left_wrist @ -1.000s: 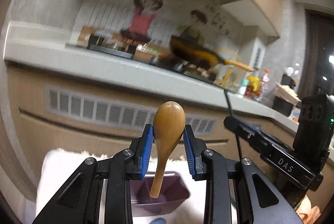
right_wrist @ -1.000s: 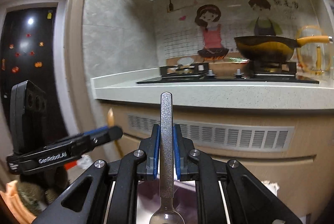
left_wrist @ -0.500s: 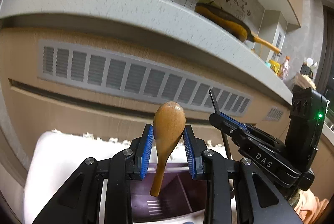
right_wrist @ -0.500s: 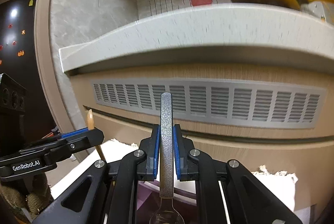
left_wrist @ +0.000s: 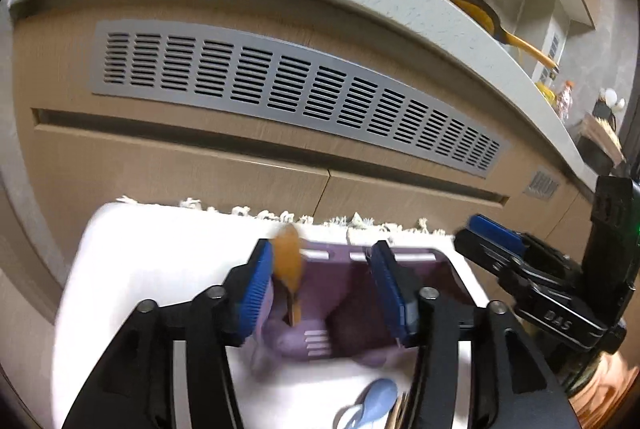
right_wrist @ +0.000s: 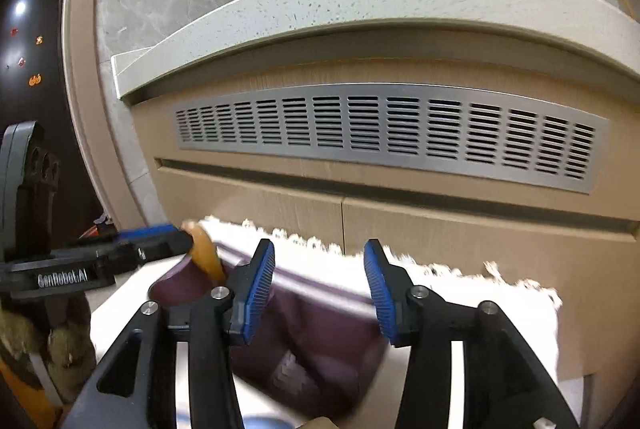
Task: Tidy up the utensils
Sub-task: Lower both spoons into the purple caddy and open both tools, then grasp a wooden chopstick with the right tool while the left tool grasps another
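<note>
- Both tools had let go since half a second earlier: the wooden spoon [left_wrist: 289, 271] dropped from the left tool [left_wrist: 320, 293], whose fingers now stood wide apart, and slid handle-first into the purple organizer box [left_wrist: 352, 313].
- Metal spoon, clamped in the right tool [right_wrist: 320, 289] before, was out of sight; that tool gaped open over the same box, and where the spoon had landed I couldn't tell.
- Step in hand, by my read: release into the compartments; next move called for lifting both tools clear and fetching another utensil.
- Blue spoon [left_wrist: 374, 403] lay on the white table [left_wrist: 120, 269] near the box; the right tool hung close beside it, crowding any reach.
</note>
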A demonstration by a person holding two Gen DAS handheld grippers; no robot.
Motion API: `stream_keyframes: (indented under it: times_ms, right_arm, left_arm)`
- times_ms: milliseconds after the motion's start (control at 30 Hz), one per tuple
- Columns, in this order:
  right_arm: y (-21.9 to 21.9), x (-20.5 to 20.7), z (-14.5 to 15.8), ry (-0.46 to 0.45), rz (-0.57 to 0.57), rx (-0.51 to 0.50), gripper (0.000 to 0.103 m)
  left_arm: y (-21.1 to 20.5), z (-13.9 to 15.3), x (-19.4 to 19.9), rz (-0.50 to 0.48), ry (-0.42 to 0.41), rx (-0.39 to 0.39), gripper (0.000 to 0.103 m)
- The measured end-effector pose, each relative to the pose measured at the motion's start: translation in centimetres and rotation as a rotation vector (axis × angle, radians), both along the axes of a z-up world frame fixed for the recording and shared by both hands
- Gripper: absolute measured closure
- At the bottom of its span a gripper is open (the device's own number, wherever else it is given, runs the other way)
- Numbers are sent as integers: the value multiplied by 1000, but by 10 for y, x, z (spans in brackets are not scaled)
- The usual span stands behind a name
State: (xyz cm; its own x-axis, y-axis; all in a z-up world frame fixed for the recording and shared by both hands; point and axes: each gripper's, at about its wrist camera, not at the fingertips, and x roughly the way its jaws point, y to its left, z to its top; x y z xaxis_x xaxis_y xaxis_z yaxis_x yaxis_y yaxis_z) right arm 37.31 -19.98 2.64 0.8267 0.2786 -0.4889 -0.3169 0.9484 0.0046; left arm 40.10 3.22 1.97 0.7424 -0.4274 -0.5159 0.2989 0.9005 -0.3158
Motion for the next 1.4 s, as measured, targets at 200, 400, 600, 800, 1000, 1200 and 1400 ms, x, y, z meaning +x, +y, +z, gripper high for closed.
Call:
stream_keyframes:
  times_ms: [200, 400, 600, 800, 1000, 1200, 1400]
  right_arm:
    - [1, -58, -17, 95, 56, -106, 29]
    - [32, -119, -53, 163, 171, -259, 12]
    - [78, -149, -79, 229, 311, -285, 7]
    - [124, -149, -103, 330, 476, -308, 70]
    - [147, -131, -126, 356, 494, -399, 74]
    - [143, -122, -132, 433, 510, -381, 77]
    - [116, -122, -118, 473, 456, -303, 97]
  left_arm:
    - [4, -7, -49, -1, 53, 138, 34]
    - [22, -32, -98, 17, 179, 199, 29]
    - [51, -49, -146, 61, 234, 261, 24]
    - [92, -56, -170, 162, 268, 269, 21]
    - [104, -68, -194, 125, 339, 250, 21]
    - [90, -82, -205, 48, 423, 207, 21]
    - [88, -92, -199, 71, 496, 124, 22]
